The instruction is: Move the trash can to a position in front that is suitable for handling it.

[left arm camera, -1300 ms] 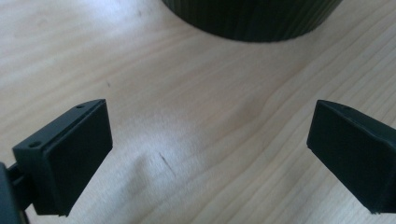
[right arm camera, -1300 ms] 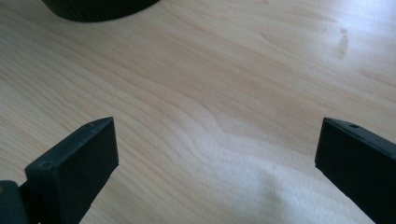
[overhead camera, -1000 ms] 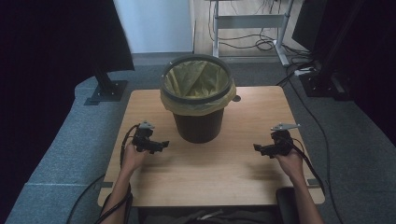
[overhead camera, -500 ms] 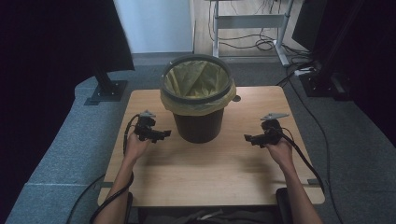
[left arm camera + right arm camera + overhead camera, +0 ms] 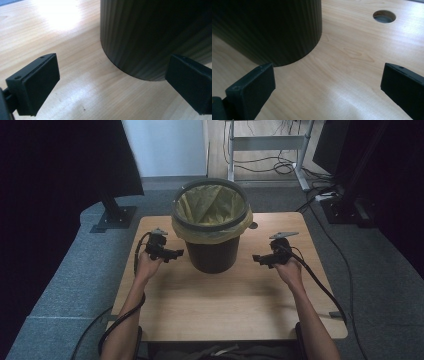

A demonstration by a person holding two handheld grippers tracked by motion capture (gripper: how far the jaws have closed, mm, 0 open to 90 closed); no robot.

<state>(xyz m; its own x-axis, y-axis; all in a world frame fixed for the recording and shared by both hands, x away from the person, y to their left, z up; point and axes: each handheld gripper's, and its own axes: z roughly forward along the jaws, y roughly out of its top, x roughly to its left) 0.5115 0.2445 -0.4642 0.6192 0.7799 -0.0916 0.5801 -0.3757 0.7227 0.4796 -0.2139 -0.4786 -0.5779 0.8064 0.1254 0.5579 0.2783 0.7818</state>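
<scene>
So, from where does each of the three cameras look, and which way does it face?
High view: above the person's side, looking forward and down on the table; forearms, left tongs, right tongs show.
Left gripper view: rides the left tongs, facing the bin; open jaws show.
Right gripper view: rides the right tongs, facing the bin; open jaws show.
All three share the bin.

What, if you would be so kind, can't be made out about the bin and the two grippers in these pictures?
- Bin bottom inside: high view, hidden by the yellow bag.
- Bin rim: both gripper views, cut off by the top edge.
- Left gripper and right gripper jaw gaps: high view, too small.
</scene>
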